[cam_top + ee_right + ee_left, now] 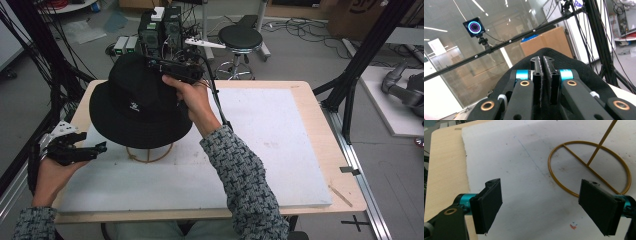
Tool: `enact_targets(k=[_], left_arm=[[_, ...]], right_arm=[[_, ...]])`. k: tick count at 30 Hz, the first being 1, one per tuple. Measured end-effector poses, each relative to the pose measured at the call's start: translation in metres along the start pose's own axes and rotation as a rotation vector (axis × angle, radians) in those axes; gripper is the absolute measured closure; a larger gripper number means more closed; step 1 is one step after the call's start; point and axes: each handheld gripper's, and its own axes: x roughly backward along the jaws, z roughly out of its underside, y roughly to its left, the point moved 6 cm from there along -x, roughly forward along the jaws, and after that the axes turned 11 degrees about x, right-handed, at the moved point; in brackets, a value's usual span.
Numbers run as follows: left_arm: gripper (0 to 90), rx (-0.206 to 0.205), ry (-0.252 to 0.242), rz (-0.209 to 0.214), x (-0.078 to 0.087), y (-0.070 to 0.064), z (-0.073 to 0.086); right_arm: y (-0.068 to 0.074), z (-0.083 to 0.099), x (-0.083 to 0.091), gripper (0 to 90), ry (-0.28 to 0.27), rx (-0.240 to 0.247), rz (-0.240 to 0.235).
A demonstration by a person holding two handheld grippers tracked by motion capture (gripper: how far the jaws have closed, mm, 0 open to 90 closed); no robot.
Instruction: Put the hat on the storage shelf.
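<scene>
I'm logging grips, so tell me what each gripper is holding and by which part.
The right gripper is shut on the hat, pinching the fabric at the top of its crown. The left gripper is open and holds nothing.

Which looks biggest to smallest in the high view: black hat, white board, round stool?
1. white board
2. black hat
3. round stool, though it stands farther from the camera, so its true size against the hat is unsure.

One black hat [137,102], one wire stand [589,167], two grippers, one white board [270,130].
</scene>
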Motion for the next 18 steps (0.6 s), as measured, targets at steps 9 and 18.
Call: enact_targets(k=[9,18], left_arm=[[19.3,0.004,0.002,-0.007,0.004,0.004,0.002],[19.3,0.006,0.001,-0.010,0.005,0.005,0.002]], right_arm=[[0.004,0.009,-0.012,85.9,0.090,0.069,0.032],[0.004,0.009,-0.012,86.1,0.099,0.070,0.041]])
